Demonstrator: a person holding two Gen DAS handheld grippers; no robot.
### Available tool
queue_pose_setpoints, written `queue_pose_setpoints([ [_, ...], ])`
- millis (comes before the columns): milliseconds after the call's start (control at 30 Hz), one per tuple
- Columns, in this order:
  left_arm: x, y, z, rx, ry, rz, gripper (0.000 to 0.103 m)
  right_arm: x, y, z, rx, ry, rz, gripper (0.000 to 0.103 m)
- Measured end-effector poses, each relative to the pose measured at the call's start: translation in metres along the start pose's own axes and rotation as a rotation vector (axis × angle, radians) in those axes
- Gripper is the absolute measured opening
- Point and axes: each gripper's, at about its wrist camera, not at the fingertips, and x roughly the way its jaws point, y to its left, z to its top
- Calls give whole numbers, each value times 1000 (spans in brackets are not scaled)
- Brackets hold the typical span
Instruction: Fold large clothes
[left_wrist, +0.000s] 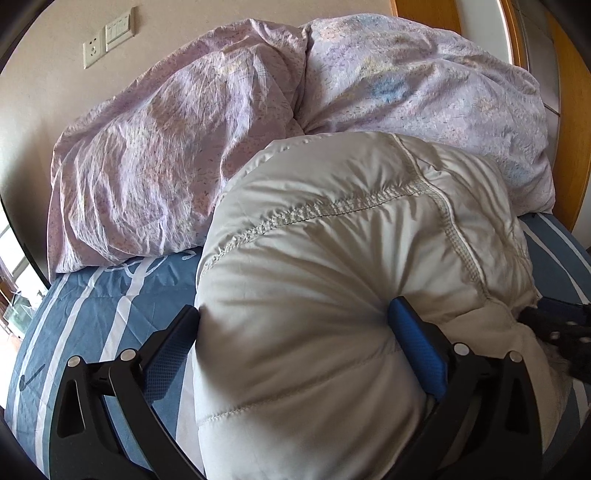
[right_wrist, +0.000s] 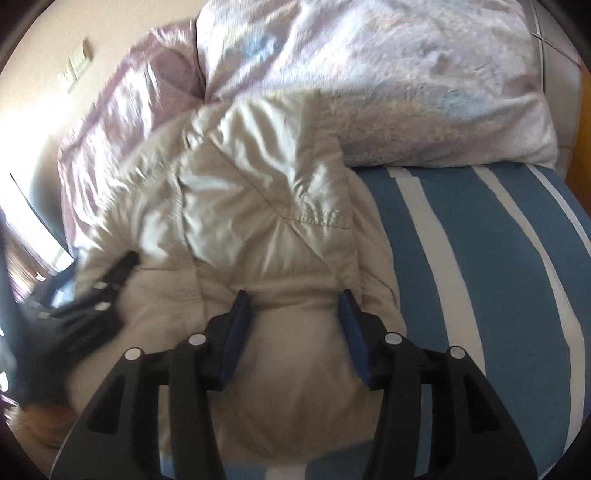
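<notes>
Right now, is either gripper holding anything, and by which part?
Both grip the puffy off-white quilted jacket: left gripper squeezes a thick padded bulge, right gripper pinches a padded fold near its edge.

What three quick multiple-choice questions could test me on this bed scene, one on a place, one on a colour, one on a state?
1. Where does the puffy jacket lie?
A. on the floor
B. on the bed sheet, in front of the lilac duvet
C. on a chair

2. What colours is the bed sheet?
A. blue with white stripes
B. red
C. plain green

3. What is the left hand-held gripper doing?
A. hanging free in the air
B. gripping the duvet
C. squeezing a bulge of the jacket

Answers: 1 B, the jacket rests on the sheet with the duvet piled behind it. 2 A, the stripes show in both views. 3 C, jacket fabric bulges between its blue pads.
</notes>
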Motion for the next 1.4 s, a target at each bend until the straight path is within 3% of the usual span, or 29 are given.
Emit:
queue_pose_setpoints([
  [167,-2,0,-1,5,-12,0,102,10,8,-17,-89,35,-69,52],
  [267,-8,0,-1,17,-20,-1,102,17,4,-20,-77,45,-57,53],
  [400,-24,19,-1,-51,12,-97,102,17,-5,-19,-42,65,-21,55],
  [633,-66,43,-9,-55,-9,-83,102,-4,-3,-17,-1,41,-68,75],
  [667,-73,46,-11,-47,-15,-68,102,-10,-2,-17,5,29,-96,85],
  [867,-103,60,-27,-61,-21,-65,102,-50,12,-24,-48,-85,-193,101],
  [1000,-115,64,-40,-87,22,-65,102,-72,23,-30,-72,-115,-249,101],
  [1400,-146,50,-66,-114,86,-58,102,-106,35,-57,-38,-95,-265,101],
])
